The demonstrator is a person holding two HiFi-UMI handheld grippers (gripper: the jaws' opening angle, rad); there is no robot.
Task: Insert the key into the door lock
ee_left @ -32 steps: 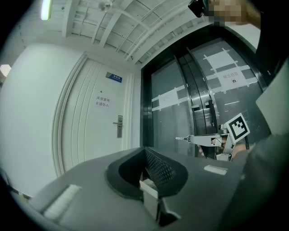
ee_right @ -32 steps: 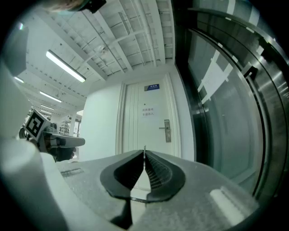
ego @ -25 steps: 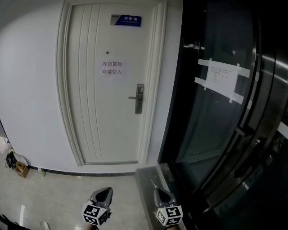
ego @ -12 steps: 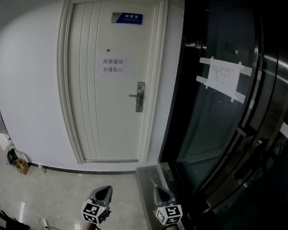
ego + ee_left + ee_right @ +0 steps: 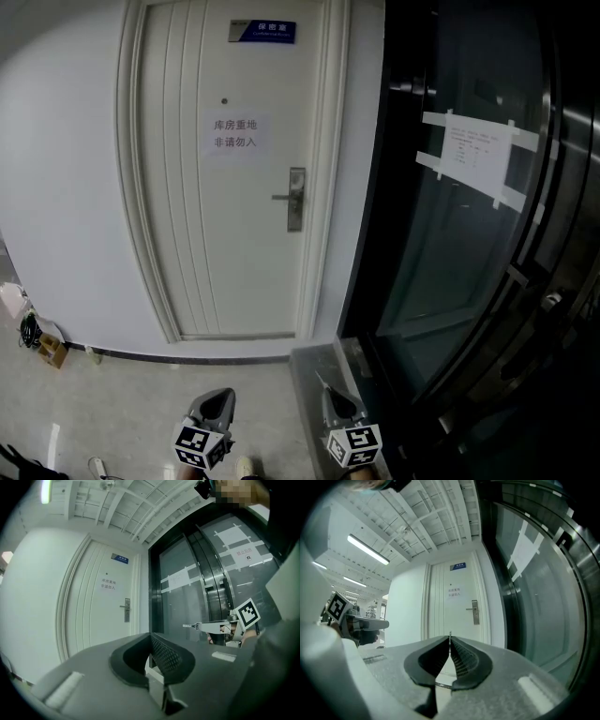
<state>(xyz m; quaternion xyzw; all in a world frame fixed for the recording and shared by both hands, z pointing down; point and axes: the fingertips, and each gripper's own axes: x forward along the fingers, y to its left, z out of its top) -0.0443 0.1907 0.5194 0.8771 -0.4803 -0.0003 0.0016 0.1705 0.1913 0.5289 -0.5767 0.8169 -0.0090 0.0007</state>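
1 key (image 5: 189, 626) juts from the right gripper (image 5: 450, 640), clamped on it; door lock (image 5: 296, 199) well ahead.

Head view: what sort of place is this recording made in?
Probably an indoor corridor of an office-type building: a closed white door with a blue nameplate and paper notice, dark glass doors at the right bearing a taped sheet, a pale floor.
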